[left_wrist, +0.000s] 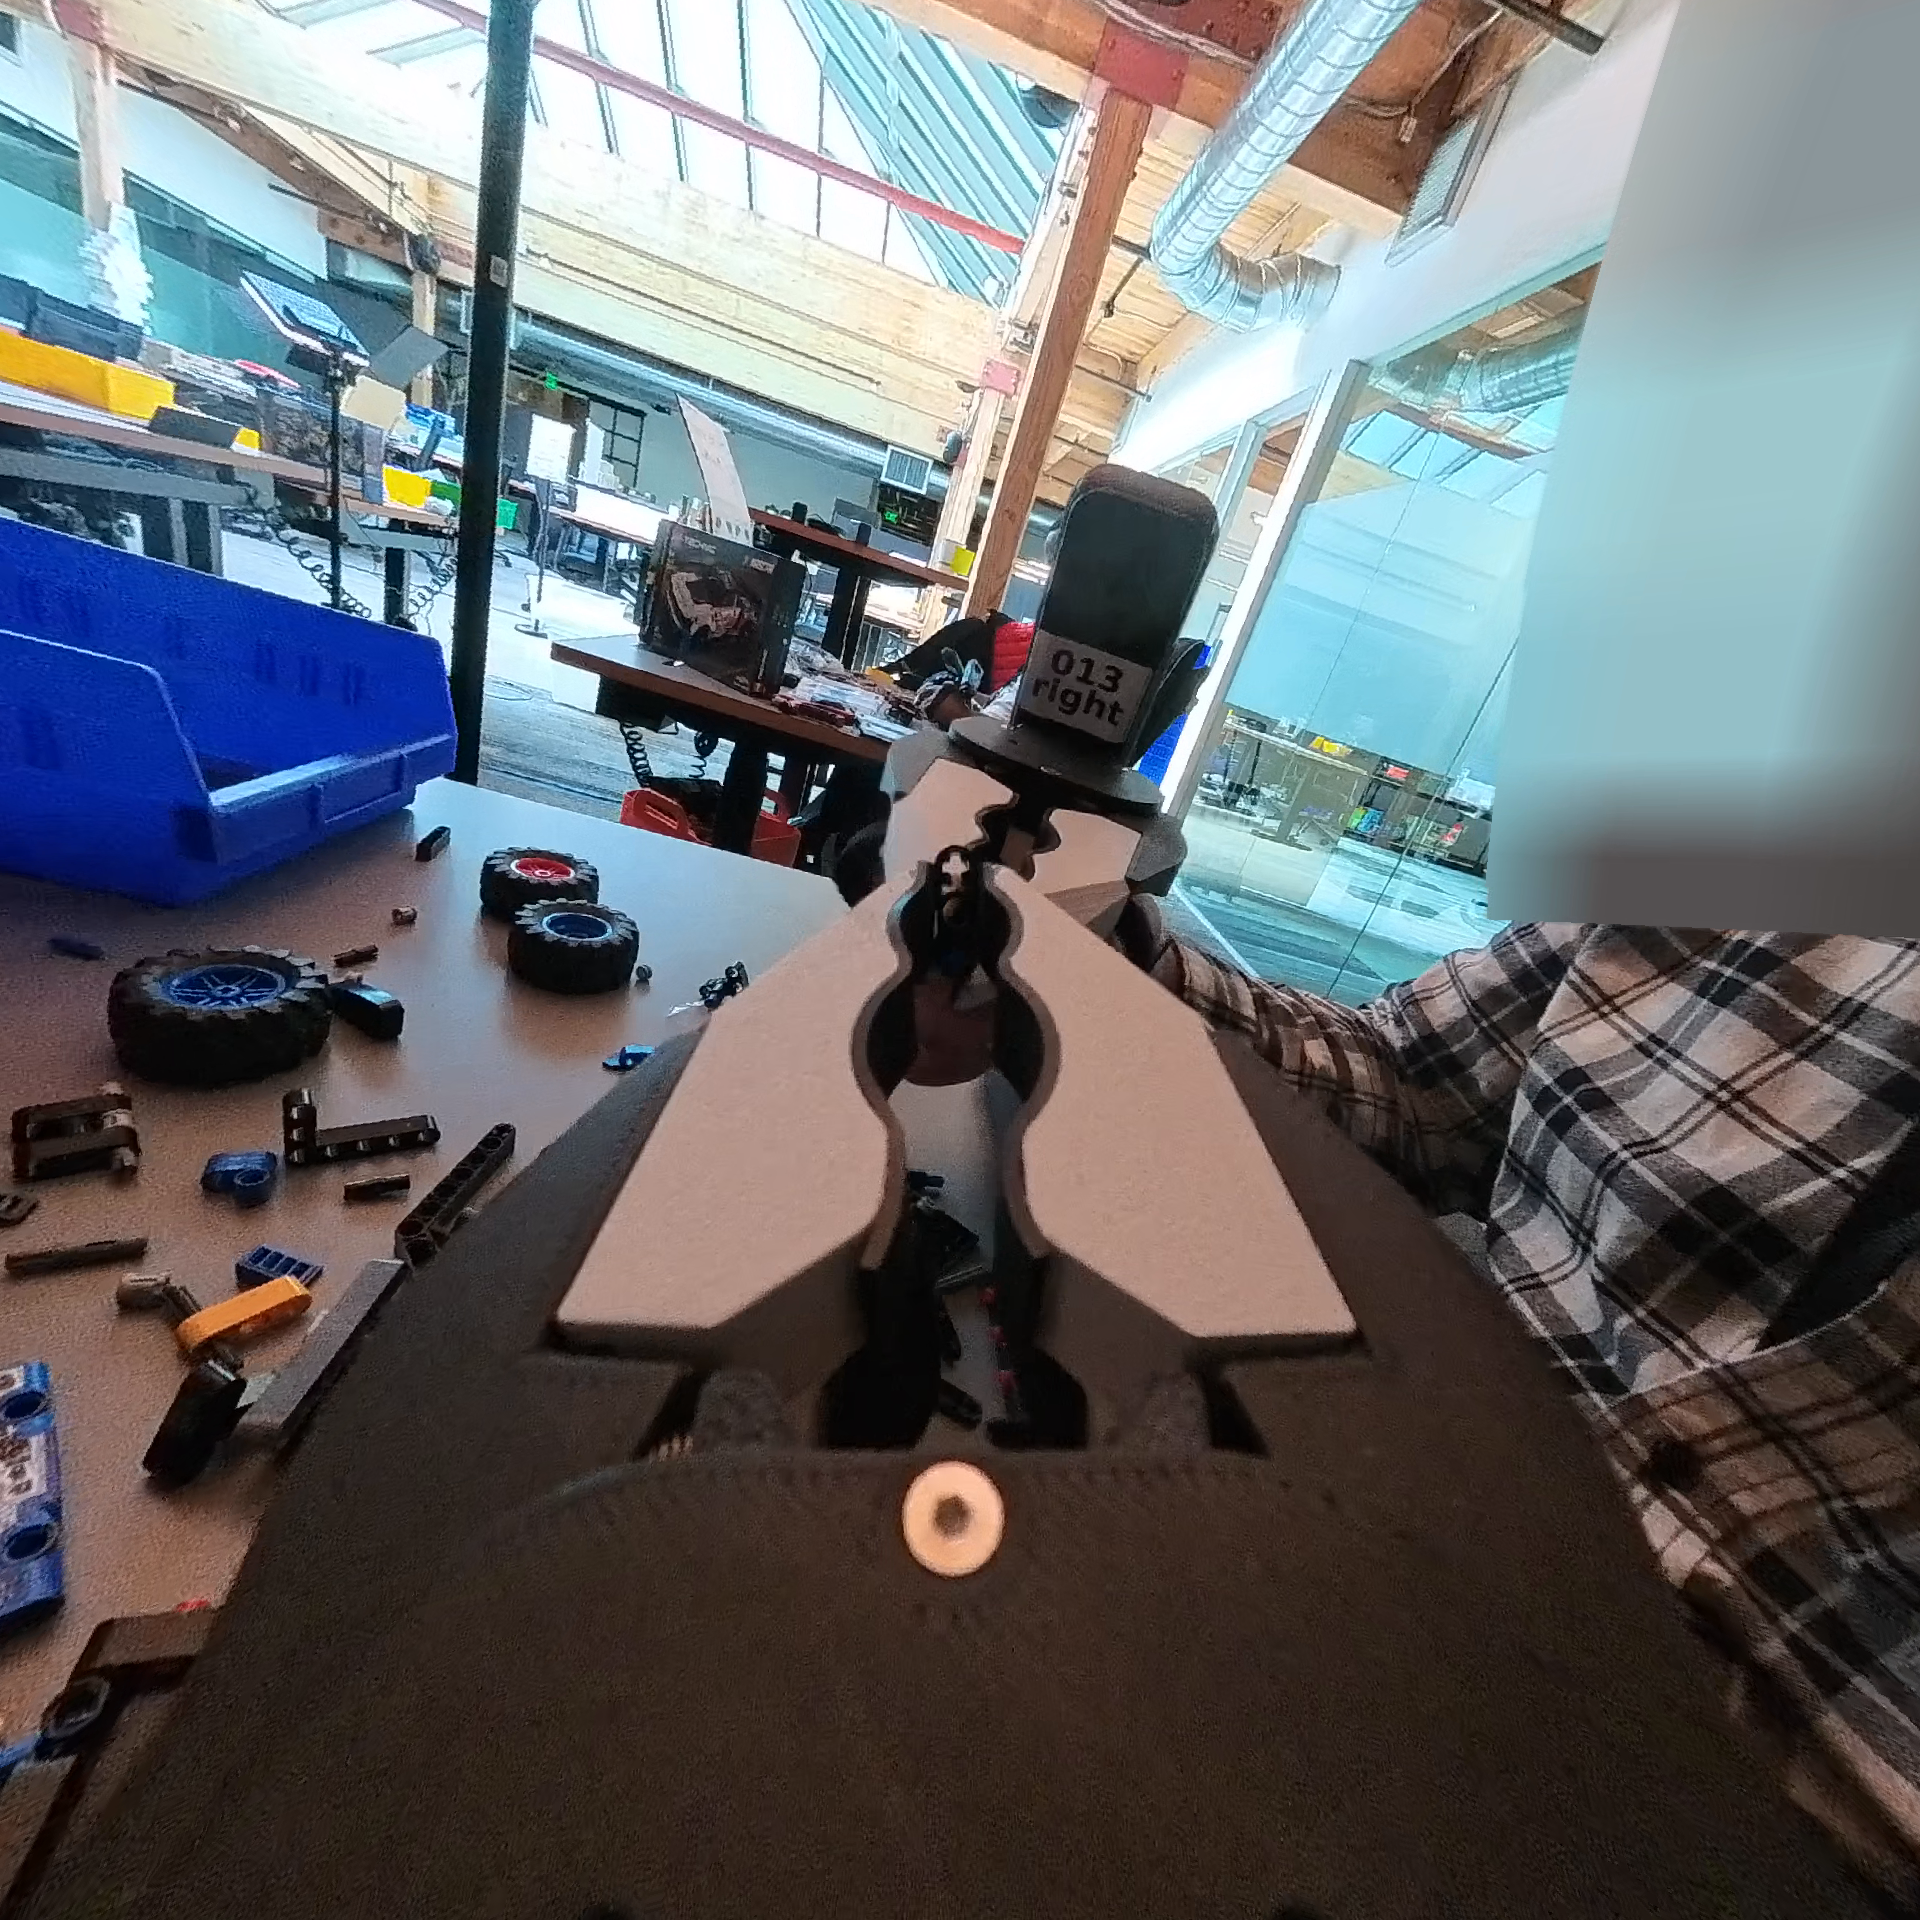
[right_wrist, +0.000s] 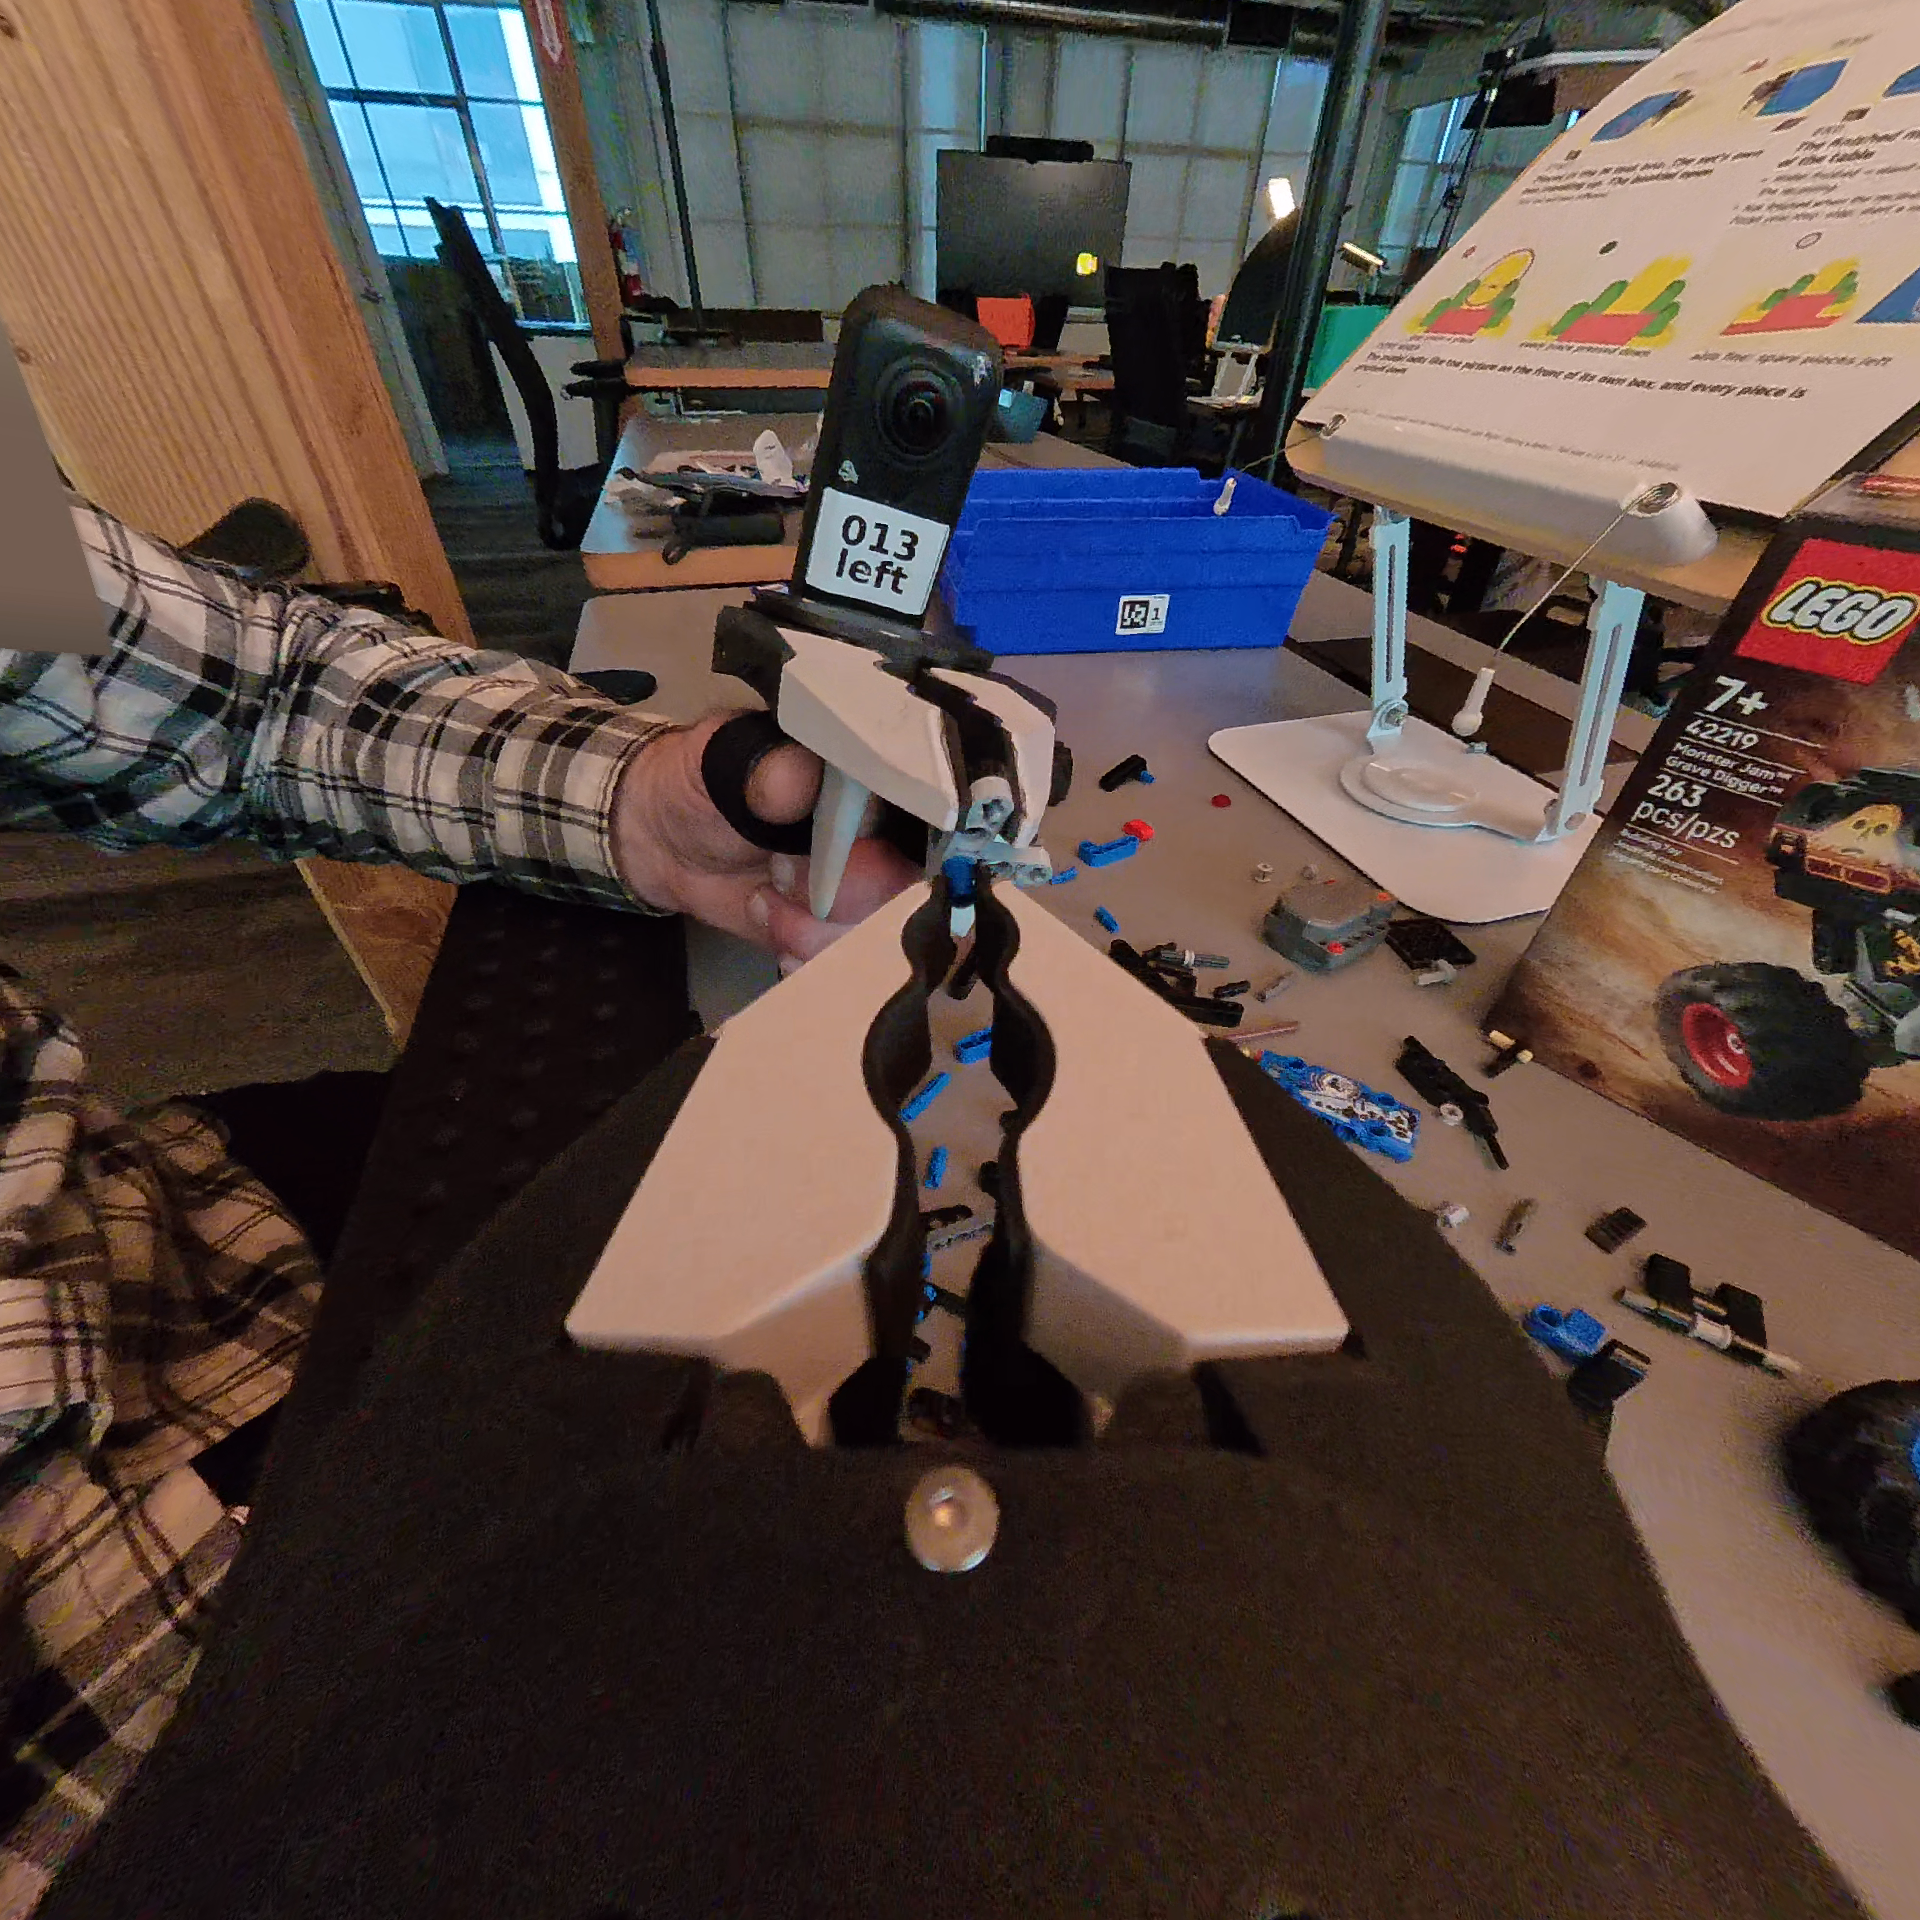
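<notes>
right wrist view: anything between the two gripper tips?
Yes. A small grey-and-blue brick assembly bridges the left gripper and right gripper, both shut on it, above the table.

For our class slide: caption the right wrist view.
Right gripper and left gripper meet tip to tip, pinching a small grey-and-blue piece above a table strewn with parts.

Open-plan lab/workshop: exposed timber beams (left_wrist: 727, 260), silver ductwork (left_wrist: 1236, 197), rows of desks (right_wrist: 707, 374), blue parts bin (left_wrist: 208, 717).

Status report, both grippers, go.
Left gripper shut on grey connector. Right gripper shut on blue-tipped pin, tips meeting above table. Nothing between.
</notes>
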